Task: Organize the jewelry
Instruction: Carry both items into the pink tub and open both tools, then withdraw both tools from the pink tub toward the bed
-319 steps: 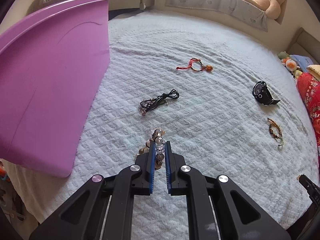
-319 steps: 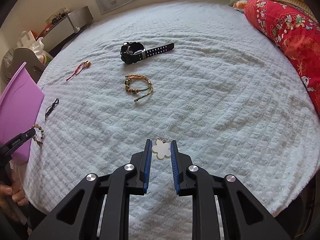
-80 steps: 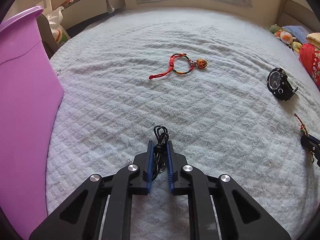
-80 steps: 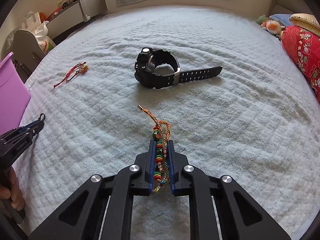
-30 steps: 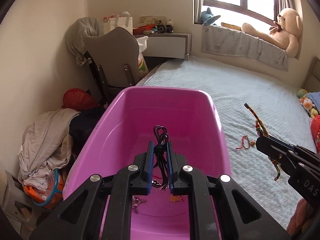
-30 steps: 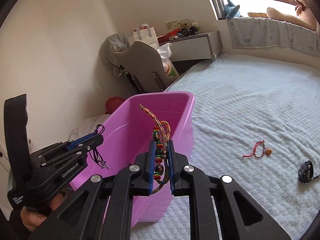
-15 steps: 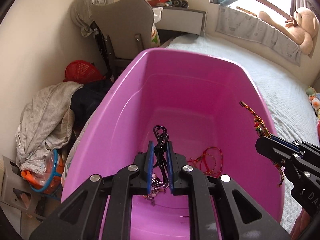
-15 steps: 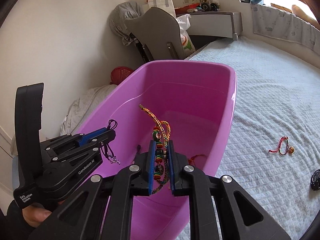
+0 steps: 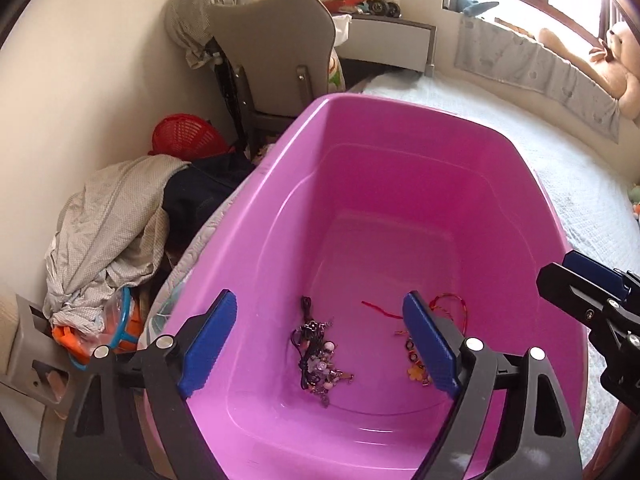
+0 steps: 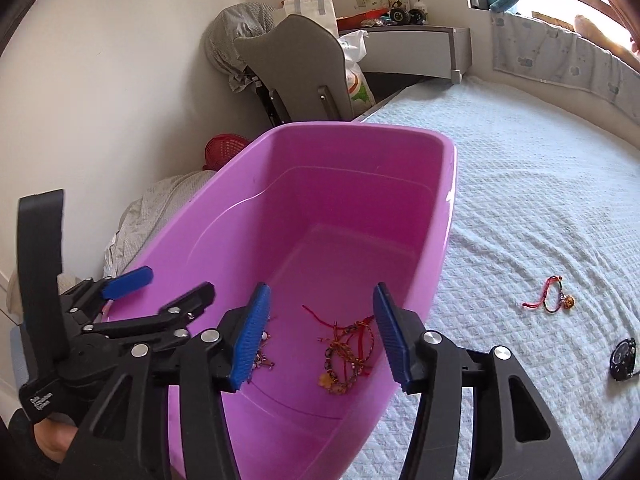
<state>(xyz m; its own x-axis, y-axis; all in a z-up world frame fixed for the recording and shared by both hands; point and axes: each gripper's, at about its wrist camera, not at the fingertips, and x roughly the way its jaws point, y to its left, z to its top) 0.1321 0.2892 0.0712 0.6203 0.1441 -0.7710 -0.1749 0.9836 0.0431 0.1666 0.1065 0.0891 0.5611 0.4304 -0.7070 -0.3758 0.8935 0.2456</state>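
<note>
Only the right wrist view shows the red string bracelet (image 10: 554,295) and black wristwatch (image 10: 623,359) lying on the white quilted bedspread (image 10: 540,208), right of the right gripper (image 10: 318,338). Both jaws have just been opening: the left gripper (image 9: 318,342) gapes wide and empty, the right half-spread and empty. The black cord necklace (image 9: 316,354) and braided beaded bracelet (image 10: 348,348), gripped a moment ago, lie below on the purple plastic tub (image 9: 400,168) floor.

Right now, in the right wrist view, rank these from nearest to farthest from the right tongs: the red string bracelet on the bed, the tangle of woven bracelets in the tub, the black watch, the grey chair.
1. Woven bracelets: just beyond the right tongs, on the purple tub floor.
2. Black watch: right edge, on the bed.
3. Red string bracelet: on the bed, beyond the watch.
4. Grey chair: behind the tub.
</note>
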